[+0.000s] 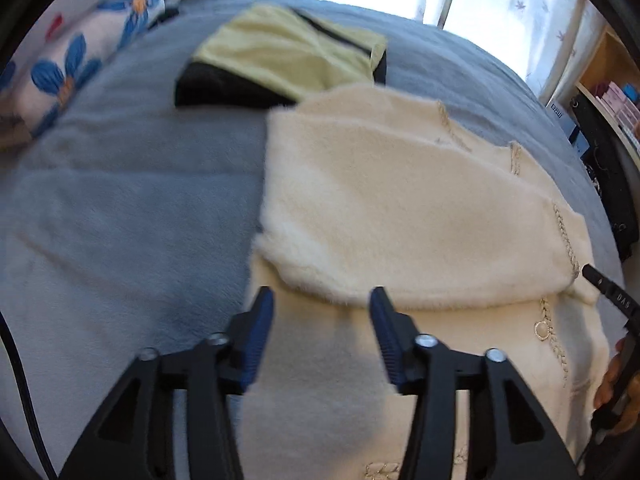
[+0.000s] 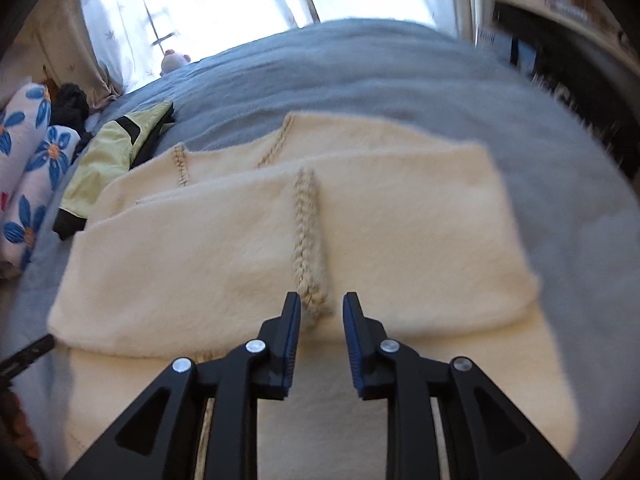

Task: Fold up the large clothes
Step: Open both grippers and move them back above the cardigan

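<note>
A cream fuzzy garment with braided trim lies on the grey bed, its upper part folded down over the lower part. My left gripper hovers open over the garment's left edge, at the fold's lower hem, with nothing between its fingers. In the right wrist view the same garment fills the middle. My right gripper stands narrowly open above the lower end of a braided strip, not pinching it. The other gripper's black tip and a hand show at the right edge of the left wrist view.
A folded yellow-green and black garment lies behind the cream one, also visible as the yellow-green garment at left. Blue-flowered pillows line the bed's left side. A shelf stands at right; bright curtained windows are behind.
</note>
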Available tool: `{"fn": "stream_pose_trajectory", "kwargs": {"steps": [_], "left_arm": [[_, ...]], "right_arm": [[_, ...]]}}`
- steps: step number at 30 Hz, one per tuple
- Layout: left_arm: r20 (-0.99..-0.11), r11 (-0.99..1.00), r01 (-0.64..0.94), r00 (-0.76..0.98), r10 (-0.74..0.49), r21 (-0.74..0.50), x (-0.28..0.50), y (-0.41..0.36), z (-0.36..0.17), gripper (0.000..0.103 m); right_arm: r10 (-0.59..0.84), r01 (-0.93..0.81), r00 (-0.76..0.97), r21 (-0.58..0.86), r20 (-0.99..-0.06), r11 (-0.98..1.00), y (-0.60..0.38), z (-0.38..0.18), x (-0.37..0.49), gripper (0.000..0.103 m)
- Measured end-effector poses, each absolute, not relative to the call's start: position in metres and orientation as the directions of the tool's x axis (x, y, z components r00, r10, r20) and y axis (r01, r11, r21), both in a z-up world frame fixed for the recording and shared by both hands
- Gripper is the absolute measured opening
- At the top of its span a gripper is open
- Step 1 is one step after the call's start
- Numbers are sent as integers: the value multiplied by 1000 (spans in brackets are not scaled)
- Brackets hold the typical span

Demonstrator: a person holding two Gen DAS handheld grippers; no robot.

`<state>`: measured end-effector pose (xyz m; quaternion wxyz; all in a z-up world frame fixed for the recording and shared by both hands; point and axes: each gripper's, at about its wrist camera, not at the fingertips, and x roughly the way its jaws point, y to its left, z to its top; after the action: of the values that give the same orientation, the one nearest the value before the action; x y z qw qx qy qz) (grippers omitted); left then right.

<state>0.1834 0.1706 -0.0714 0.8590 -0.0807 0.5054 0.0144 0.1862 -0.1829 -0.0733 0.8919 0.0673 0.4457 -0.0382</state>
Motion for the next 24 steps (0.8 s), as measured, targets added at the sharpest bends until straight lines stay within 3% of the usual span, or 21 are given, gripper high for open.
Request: {"fn": "stream_pose_trajectory", "kwargs": {"steps": [6,12,20,24], "left_arm": [[-837,990,-78,543,-59,-121,206,143,-63,59],[-830,991,-65,555,-63,-119,247,113,-81,59],[-849,989,-145,523,80,4,278,148,-120,59],[-845,979,-202,517,135,33,270,175,-120,78]], "right_arm": [[206,-61,576,210,-791,976,-123,-71,213,22],[296,-203,535,219,-792,954,-59,-87,250,22],[242,-131,537,204,-808,970,-96,-107,277,16],[68,-24,571,66,-818,998,-144,-108,267,19]]}}
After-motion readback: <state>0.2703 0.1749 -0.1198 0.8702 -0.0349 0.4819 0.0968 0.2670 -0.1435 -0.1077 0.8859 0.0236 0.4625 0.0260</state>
